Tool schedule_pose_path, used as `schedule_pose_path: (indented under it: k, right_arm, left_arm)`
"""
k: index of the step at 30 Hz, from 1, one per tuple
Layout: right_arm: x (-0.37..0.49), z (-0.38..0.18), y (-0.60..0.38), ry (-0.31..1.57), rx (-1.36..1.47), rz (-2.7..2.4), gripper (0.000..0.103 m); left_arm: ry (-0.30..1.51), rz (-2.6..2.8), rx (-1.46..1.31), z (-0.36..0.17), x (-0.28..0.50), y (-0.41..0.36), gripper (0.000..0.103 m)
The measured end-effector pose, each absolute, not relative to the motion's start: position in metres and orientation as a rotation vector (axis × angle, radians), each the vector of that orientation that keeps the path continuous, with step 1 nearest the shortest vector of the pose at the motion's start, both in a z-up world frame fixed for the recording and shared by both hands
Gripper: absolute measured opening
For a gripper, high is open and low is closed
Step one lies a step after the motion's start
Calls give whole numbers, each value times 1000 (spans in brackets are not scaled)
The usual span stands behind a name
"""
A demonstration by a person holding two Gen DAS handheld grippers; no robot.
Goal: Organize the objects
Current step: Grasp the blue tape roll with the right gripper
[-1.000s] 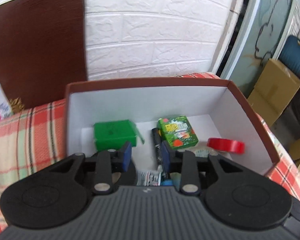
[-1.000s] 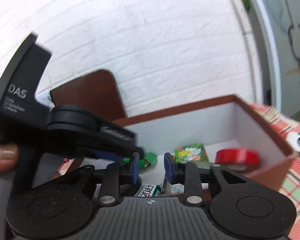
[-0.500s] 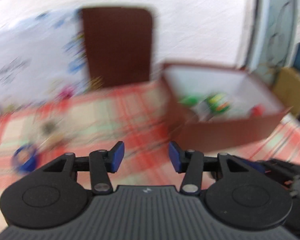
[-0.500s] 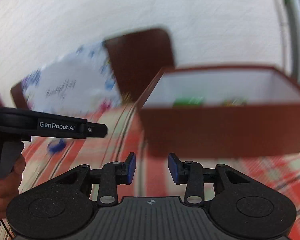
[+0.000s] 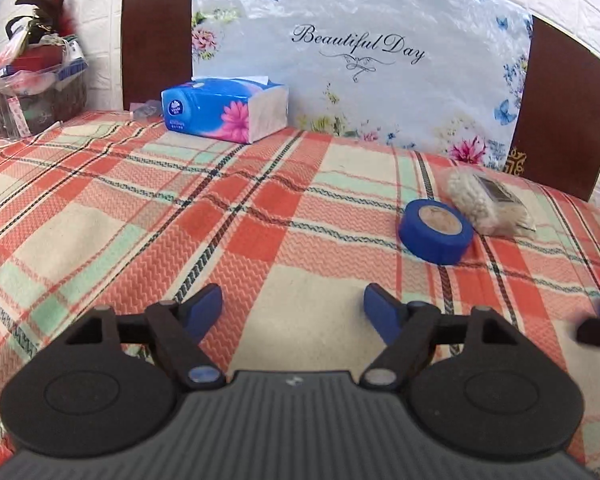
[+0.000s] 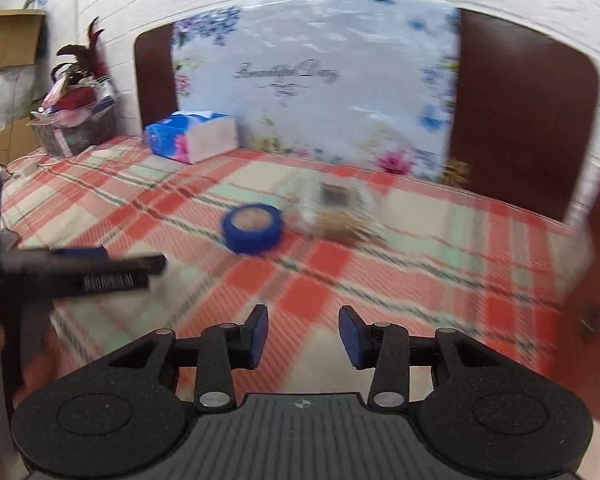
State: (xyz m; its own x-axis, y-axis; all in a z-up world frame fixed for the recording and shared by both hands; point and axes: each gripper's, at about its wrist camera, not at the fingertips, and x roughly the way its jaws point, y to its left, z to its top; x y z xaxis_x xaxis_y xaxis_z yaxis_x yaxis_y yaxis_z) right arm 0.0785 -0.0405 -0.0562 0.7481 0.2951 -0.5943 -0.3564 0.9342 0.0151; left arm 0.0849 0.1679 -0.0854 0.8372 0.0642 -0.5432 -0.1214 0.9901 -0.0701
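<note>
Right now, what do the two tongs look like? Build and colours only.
Both alike: left tongs and right tongs have blue pads on black linkage fingers with silver pivot pins, round black textured discs either side, and a ribbed grey body bearing a small logo. No cables or sleeves visible.

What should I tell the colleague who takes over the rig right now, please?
Left gripper: open, empty, above the plaid tablecloth.
Right gripper: open, empty, also above the cloth.
Blue tape roll lies flat on the cloth, ahead and right of the left gripper; a clear packet of pale sticks lies right behind it.
The tissue pack sits by the floral board.
Left to do: the tape and packet remain loose; the tape is probably next.
</note>
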Motion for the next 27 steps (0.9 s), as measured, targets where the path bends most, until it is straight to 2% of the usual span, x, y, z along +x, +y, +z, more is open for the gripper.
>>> schedule_pose_path:
  k: [5, 6, 7, 8, 9, 10, 16, 27]
  right_arm:
    - [133, -75, 5, 652, -144, 373, 43]
    - [140, -80, 11, 649, -147, 370, 48]
    - [145, -82, 16, 632, -155, 360, 62]
    - [149, -84, 22, 615, -164, 354, 67]
    - [153, -84, 25, 609, -168, 354, 64]
    - [157, -84, 27, 606, -166, 356, 55]
    - [128, -84, 8, 602, -209, 373, 56]
    - [-40, -84, -169, 641, -90, -11, 56]
  left_arm:
    - [528, 124, -224, -87, 81, 184, 79]
    - [526, 125, -217, -87, 82, 182, 79]
    - [525, 118, -204, -88, 81, 179, 79]
    - [523, 105, -193, -88, 82, 176, 79]
    - [520, 100, -188, -88, 82, 175, 78]
    - [520, 104, -194, -89, 82, 175, 78]
    - [519, 99, -197, -89, 82, 175, 79]
    - [578, 112, -57, -89, 90, 153, 83]
